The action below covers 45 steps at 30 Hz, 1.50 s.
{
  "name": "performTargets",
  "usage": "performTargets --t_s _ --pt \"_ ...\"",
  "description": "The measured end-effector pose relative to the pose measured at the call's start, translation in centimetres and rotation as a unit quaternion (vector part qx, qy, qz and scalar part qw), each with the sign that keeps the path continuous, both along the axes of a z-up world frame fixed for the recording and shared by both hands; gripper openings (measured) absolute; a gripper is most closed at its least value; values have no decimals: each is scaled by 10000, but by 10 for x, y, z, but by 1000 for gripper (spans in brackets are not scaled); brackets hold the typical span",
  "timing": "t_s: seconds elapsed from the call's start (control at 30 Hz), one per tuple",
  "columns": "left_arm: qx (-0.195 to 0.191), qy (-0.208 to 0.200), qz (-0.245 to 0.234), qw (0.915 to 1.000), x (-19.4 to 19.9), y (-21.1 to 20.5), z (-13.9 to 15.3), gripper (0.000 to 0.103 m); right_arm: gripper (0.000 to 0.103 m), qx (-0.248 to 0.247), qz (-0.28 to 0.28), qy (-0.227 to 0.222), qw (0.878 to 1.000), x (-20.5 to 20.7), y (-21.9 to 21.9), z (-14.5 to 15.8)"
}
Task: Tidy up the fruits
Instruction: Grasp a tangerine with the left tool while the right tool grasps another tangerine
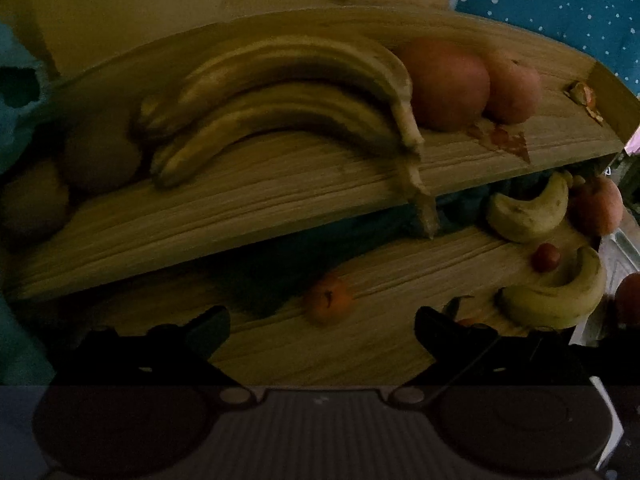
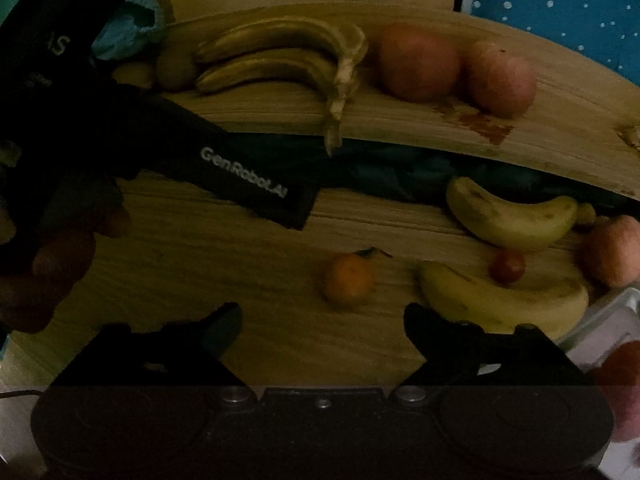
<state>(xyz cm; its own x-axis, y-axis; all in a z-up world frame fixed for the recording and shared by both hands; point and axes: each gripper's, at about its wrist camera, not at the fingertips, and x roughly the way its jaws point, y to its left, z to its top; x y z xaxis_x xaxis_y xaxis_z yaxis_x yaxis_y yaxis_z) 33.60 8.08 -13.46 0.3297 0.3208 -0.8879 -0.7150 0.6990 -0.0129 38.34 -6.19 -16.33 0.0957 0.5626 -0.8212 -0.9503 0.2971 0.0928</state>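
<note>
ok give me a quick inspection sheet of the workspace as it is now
surface: two-tier wooden shelf, stained patch on upper tier
job's things: banana bunch and two apples on upper tier; two loose bananas, small orange, small red fruit, peach on lower tier
clutter: peel scraps at the upper tier's right end
grippers: left gripper open, empty; right gripper open, empty
cables: thin one at the right wrist view's lower left edge
surroundings: blue dotted wall

I see a wooden upper shelf (image 2: 400,120) carrying a banana bunch (image 2: 280,52) and two apples (image 2: 420,68); the lower board (image 2: 200,260) holds loose bananas (image 2: 512,220) and a tangerine (image 2: 348,280).
</note>
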Motion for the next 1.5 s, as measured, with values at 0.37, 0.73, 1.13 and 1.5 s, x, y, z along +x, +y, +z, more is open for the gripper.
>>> performTargets --t_s 0.37,0.73,1.13,1.5 --pt "-237 -112 -27 9997 6 7 -6 68 57 -77 -77 -88 9999 8 15 -9" --pt "-434 -134 40 9990 8 12 -14 47 45 -137 -118 -88 9998 9 21 -14" --pt "-396 -188 63 9990 1 21 -19 35 42 -63 -133 -165 9998 11 26 -18" --pt "-300 -196 10 9994 -9 11 -19 31 35 -87 -213 -189 9996 3 16 -12"
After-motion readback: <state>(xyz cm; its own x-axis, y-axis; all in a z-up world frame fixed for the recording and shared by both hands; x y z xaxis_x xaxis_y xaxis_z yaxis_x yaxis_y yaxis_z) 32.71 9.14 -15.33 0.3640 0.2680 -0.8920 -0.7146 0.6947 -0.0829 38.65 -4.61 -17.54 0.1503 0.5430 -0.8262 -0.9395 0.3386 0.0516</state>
